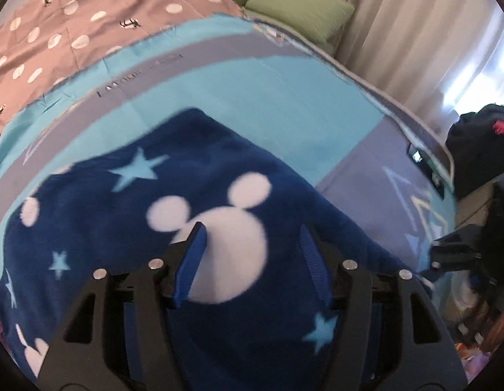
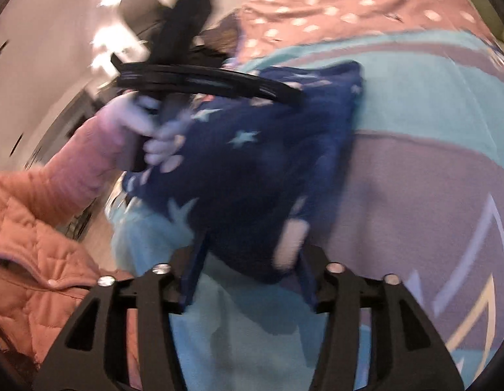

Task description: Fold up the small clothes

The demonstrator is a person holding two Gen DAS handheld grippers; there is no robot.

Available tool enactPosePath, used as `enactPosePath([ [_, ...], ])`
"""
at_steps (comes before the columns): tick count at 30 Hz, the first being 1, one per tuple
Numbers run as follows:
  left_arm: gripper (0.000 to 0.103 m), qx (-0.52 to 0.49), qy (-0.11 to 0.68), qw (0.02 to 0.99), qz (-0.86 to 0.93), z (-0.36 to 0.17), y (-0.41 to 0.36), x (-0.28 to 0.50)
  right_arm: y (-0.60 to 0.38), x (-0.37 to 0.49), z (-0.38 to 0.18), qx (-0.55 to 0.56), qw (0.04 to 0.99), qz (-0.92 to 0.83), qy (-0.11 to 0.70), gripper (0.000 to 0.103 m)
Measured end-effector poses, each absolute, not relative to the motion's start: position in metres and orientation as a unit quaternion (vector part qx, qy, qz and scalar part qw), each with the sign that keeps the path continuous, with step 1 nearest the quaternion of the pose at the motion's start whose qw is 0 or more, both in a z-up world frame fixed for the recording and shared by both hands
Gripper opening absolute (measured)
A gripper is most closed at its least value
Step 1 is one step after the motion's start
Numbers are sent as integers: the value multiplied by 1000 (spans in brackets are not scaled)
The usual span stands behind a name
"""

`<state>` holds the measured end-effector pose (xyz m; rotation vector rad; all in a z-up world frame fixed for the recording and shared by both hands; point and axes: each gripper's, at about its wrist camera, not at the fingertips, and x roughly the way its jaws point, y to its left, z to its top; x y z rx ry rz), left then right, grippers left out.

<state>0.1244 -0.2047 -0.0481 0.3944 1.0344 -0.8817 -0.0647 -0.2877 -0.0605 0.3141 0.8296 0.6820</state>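
Note:
A dark blue fleece garment [image 1: 173,195] with pale mouse-head shapes and light blue stars lies on a turquoise and grey bedspread [image 1: 268,97]. My left gripper [image 1: 252,238] is open right over it, its blue fingers [image 1: 191,260] apart above the big mouse-head print. In the right wrist view the same garment [image 2: 252,163] is bunched and blurred. My right gripper [image 2: 252,244] is open with the garment's near edge between its fingers. The left gripper's body [image 2: 186,75] and the hand holding it show above the garment.
A pink polka-dot sheet [image 1: 72,32] covers the far bed. Green cushions [image 1: 300,6] and curtains are behind. A dark bag [image 1: 480,150] stands at the bed's right edge. The person's orange quilted sleeve [image 2: 40,228] is at the left.

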Motion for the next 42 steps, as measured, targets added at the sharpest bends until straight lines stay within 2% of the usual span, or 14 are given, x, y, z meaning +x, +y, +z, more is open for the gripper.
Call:
enactPosePath([
  [4, 68, 164, 494, 762, -386, -70, -203, 131, -283, -51, -37, 166, 841, 381, 345, 60],
  [10, 68, 135, 497, 765, -388, -76, -193, 134, -282, -31, -73, 157, 815, 371, 417, 60],
  [13, 69, 141, 490, 768, -388, -77, -196, 133, -282, -37, -73, 153, 812, 379, 416, 60],
  [18, 71, 140, 491, 765, -393, -78, -197, 134, -258, -33, -80, 114, 762, 423, 477, 64],
  [23, 74, 142, 476, 769, -402, -83, -196, 128, -250, -38, -83, 105, 750, 421, 499, 64],
  [25, 74, 142, 474, 770, -403, -84, -196, 128, -252, -38, -81, 108, 754, 412, 500, 64],
  [27, 73, 140, 474, 769, -405, -84, -196, 129, -255, -37, -73, 104, 767, 389, 499, 57],
  [29, 73, 132, 474, 769, -408, -83, -193, 130, -260, -38, -62, 98, 789, 358, 489, 54],
  [35, 72, 65, 447, 778, -437, -60, -167, 122, -307, -47, -19, 160, 885, 167, 404, 55],
  [38, 71, 26, 421, 779, -463, -39, -146, 109, -305, -51, -10, 206, 893, 165, 364, 52],
  [42, 71, 45, 412, 792, -449, -31, -120, 90, -271, -44, -16, 207, 896, 183, 347, 48],
])
